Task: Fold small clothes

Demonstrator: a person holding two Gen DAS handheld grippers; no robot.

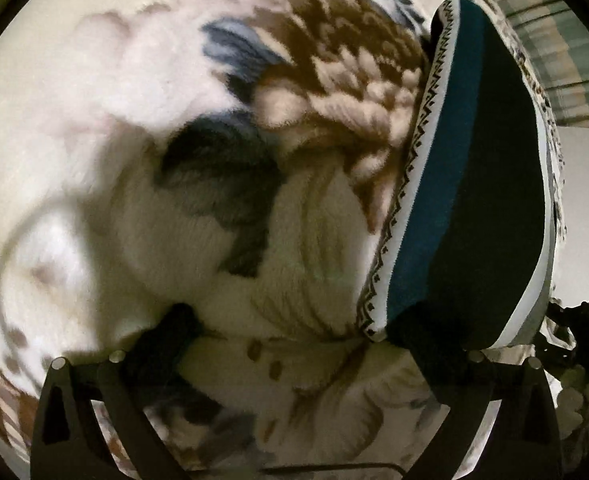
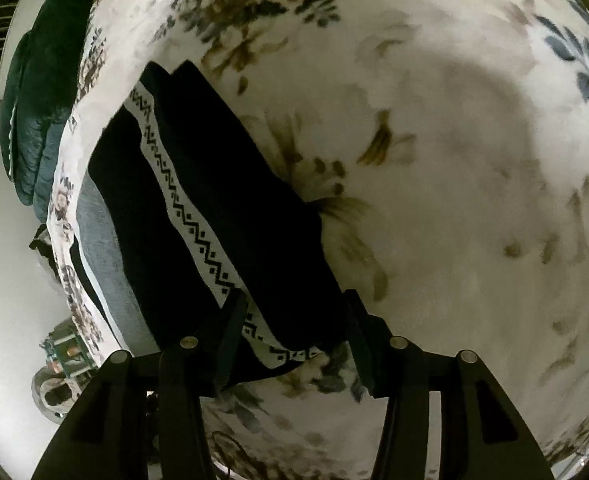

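Note:
A small dark garment with a teal band and a white zigzag-patterned stripe (image 1: 470, 184) lies on a floral fleece blanket (image 1: 94, 120), at the right of the left wrist view. My left gripper (image 1: 294, 344) is open, its right finger (image 1: 426, 344) at the garment's near corner, its left finger (image 1: 162, 344) on the blanket. In the right wrist view the same garment (image 2: 230, 208) lies folded, dark with the white stripe. My right gripper (image 2: 294, 332) is open, its fingers standing either side of the garment's near corner.
The blanket (image 2: 454, 160) covers the whole surface and drops off at its edge near the garment. A dark green quilted item (image 2: 42, 100) lies beyond the edge. Small objects sit on the floor (image 2: 62, 360) below.

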